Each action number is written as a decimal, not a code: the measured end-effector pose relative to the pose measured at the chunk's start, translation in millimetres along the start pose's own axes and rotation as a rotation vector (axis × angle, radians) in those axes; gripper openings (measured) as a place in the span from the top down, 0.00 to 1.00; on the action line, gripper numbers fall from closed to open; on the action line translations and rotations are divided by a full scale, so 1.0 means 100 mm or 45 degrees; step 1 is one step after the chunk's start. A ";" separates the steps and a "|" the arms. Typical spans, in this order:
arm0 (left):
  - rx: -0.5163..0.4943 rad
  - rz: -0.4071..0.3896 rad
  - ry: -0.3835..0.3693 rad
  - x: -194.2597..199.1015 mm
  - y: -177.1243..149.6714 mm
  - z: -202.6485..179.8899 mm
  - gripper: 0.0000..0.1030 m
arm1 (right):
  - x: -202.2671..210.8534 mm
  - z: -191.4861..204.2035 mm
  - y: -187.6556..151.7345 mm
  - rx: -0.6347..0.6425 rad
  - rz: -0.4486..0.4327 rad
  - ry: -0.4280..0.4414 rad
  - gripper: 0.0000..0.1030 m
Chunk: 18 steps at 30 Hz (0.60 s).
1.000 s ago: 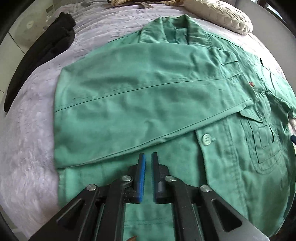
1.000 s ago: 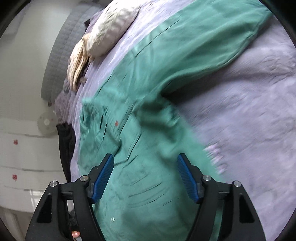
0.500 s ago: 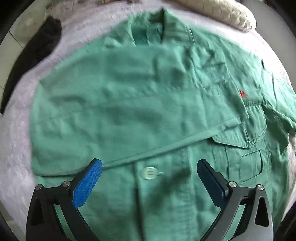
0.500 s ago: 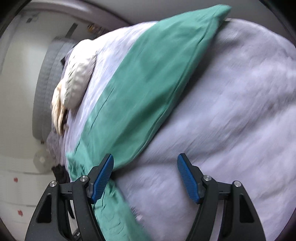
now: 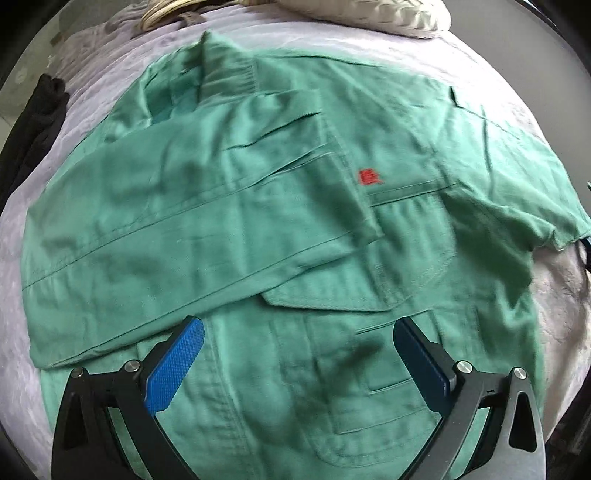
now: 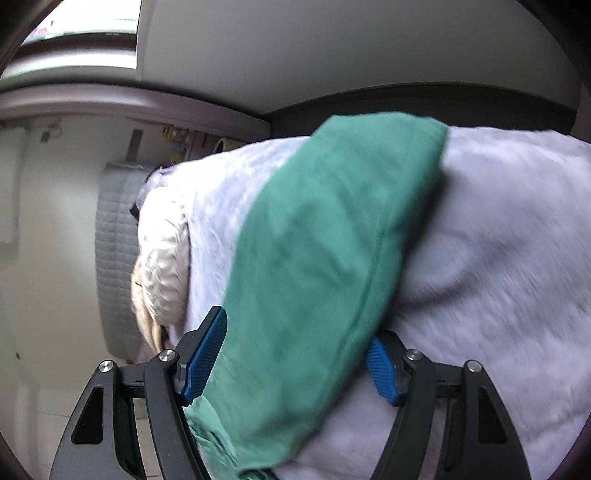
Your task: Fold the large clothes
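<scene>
A large green work jacket [image 5: 280,229] lies front-up on a lilac bed cover [image 5: 554,302]. Its left sleeve [image 5: 159,236] is folded across the chest, below the collar [image 5: 221,66]; a red logo [image 5: 369,177] marks the chest pocket. My left gripper [image 5: 297,363] is open and empty, just above the jacket's lower front. In the right wrist view the other sleeve [image 6: 325,266] stretches away over the cover [image 6: 509,280]. My right gripper [image 6: 295,358] is open, its blue pads either side of that sleeve's near part; the right pad [image 6: 382,367] is partly hidden by cloth.
A cream pillow [image 5: 388,14] lies at the head of the bed, also showing in the right wrist view [image 6: 162,269]. A black garment [image 5: 33,122] lies along the bed's left edge. A grey quilted headboard [image 6: 110,258] and white wall stand beyond.
My left gripper opened from shut and moved right along the jacket. My right gripper swung out along the spread sleeve, staying open, and now straddles it.
</scene>
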<state>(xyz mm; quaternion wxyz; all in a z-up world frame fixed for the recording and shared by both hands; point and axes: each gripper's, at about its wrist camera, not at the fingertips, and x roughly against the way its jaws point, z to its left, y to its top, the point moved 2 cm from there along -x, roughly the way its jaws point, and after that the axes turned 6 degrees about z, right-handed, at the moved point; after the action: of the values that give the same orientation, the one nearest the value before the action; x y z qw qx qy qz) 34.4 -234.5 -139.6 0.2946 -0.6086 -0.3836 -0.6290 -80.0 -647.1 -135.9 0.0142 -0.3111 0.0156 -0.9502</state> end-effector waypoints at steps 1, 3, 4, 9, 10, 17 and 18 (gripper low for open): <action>0.000 -0.006 -0.008 -0.03 0.01 -0.04 0.00 | -0.01 0.00 0.01 -0.014 0.003 0.010 0.27; 0.007 -0.010 -0.023 -0.06 0.01 -0.07 0.00 | -0.04 -0.02 0.03 -0.051 0.007 0.031 0.48; 0.014 -0.018 -0.026 -0.08 0.05 -0.07 0.00 | -0.07 -0.02 0.04 -0.068 0.019 0.042 0.70; 0.051 -0.093 0.029 -0.06 -0.02 0.18 0.00 | -0.06 0.29 -0.04 0.073 0.022 -0.036 0.97; 0.057 -0.100 0.036 -0.06 0.00 0.24 0.00 | -0.06 0.48 -0.09 0.161 0.019 -0.035 0.97; 0.150 -0.149 0.047 0.08 0.13 0.97 0.00 | -0.45 1.88 -0.96 0.691 0.206 0.120 0.97; 0.170 -0.155 0.043 0.11 0.17 1.06 0.00 | -0.50 1.98 -1.11 0.742 0.236 0.130 0.97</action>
<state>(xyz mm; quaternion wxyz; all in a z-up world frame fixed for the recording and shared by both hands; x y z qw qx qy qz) 104.4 -153.4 -130.6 0.3023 -0.5524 -0.4560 -0.6289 75.7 -538.5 -1.4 0.1885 -0.2430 -0.2286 -0.9237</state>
